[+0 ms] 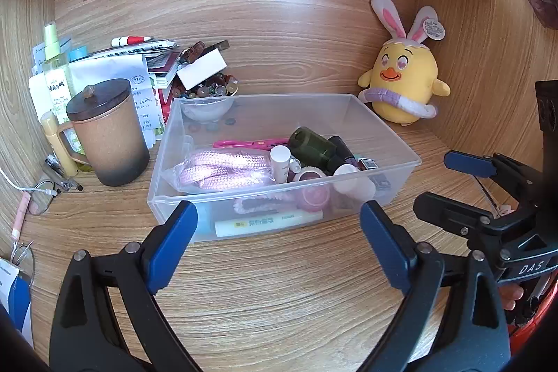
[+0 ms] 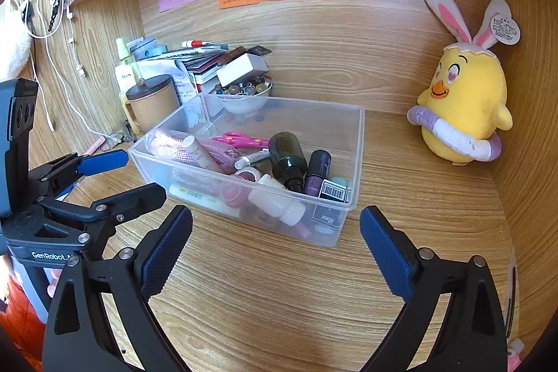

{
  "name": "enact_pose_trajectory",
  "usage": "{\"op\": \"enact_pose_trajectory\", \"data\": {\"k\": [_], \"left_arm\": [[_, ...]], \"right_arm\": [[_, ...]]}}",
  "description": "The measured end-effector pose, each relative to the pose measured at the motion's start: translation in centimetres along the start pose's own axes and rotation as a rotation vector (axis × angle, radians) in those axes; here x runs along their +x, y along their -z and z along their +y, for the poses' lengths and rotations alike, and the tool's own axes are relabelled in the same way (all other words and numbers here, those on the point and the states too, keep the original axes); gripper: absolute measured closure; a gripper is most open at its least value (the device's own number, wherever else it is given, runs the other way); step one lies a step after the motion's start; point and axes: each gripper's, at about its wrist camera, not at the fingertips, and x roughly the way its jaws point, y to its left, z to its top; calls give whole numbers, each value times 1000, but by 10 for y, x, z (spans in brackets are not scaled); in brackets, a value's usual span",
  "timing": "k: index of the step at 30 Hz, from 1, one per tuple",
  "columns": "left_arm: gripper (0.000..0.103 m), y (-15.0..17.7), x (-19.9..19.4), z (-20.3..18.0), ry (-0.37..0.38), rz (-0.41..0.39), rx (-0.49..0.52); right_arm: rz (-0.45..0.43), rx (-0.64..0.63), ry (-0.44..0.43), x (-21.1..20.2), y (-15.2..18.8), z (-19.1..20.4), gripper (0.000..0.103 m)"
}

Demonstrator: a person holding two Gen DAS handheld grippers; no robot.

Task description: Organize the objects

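A clear plastic box (image 1: 387, 124) stands on the wooden desk, also in the right wrist view (image 2: 359, 156). It holds a pink braided cord in a bag (image 1: 223, 168), pink scissors (image 1: 251, 143), a dark green bottle (image 1: 312, 147), small white bottles (image 1: 280, 161), a purple tube (image 2: 317, 171) and a white tube (image 1: 268, 222). My left gripper (image 1: 279, 232) is open and empty just in front of the box. My right gripper (image 2: 275, 239) is open and empty, near the box's front right corner. Each gripper shows in the other's view, the left (image 2: 122, 176) and the right (image 1: 450, 180).
A yellow chick plush with bunny ears (image 1: 404, 82) sits at the back right corner. A brown lidded mug (image 1: 108, 131), a spray bottle (image 1: 55, 72), a pile of papers and books (image 1: 139, 65) and a bowl of marbles (image 1: 209, 96) crowd the back left. Glasses (image 1: 43, 194) lie at left.
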Motion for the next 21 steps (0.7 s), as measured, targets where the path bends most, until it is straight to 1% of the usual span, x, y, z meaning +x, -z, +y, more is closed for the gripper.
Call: {"op": "enact_pose_trajectory", "data": {"k": [6, 13, 21], "left_arm": [[5, 0, -1, 0, 6, -1, 1], [5, 0, -1, 1, 5, -4, -3], [5, 1, -1, -1, 22, 3, 2]], "right_arm": [[-1, 1, -1, 0, 0, 0, 6], [-1, 3, 1, 0, 0, 0, 6], [-2, -10, -1, 0, 2, 4, 6]]}}
